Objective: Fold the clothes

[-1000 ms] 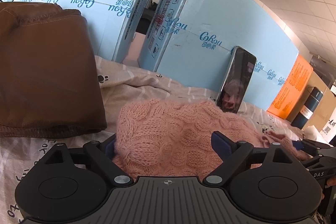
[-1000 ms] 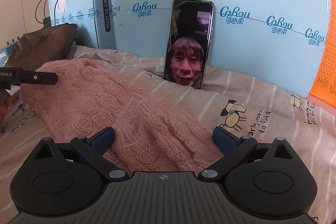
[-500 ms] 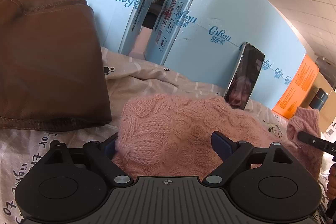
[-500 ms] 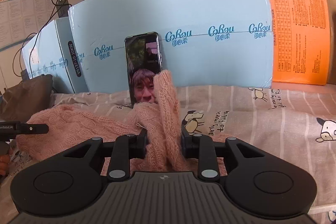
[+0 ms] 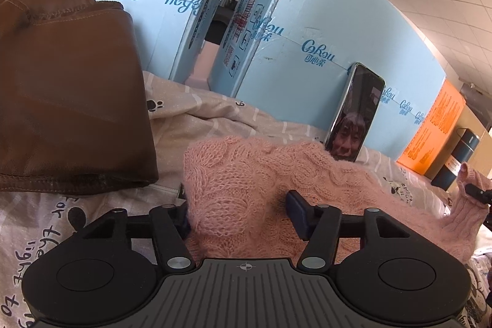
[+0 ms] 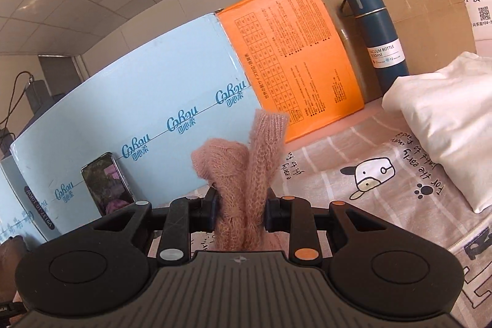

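A pink cable-knit sweater point(image 5: 264, 183) lies bunched on the printed bedsheet point(image 5: 61, 214). My left gripper point(image 5: 238, 212) is partly closed around a thick fold of it, jaws pressing into the knit on both sides. My right gripper point(image 6: 241, 209) is shut on the sweater's ribbed sleeve end point(image 6: 261, 149) and holds it lifted above the sheet; the cuff sticks up past the fingers. In the left wrist view the right gripper point(image 5: 475, 192) shows at the far right with the raised sleeve point(image 5: 467, 205).
A folded brown garment point(image 5: 67, 94) lies at the left. Light blue boxes point(image 5: 307, 29) line the back, with a phone point(image 5: 353, 112) leaning on them. An orange box point(image 6: 295, 63), a blue vacuum bottle point(image 6: 381, 39), a cardboard box and a folded white garment point(image 6: 442, 116) sit to the right.
My right gripper closed on the sleeve, lifted it and swung to the right. My left gripper's jaws narrowed onto the sweater fold.
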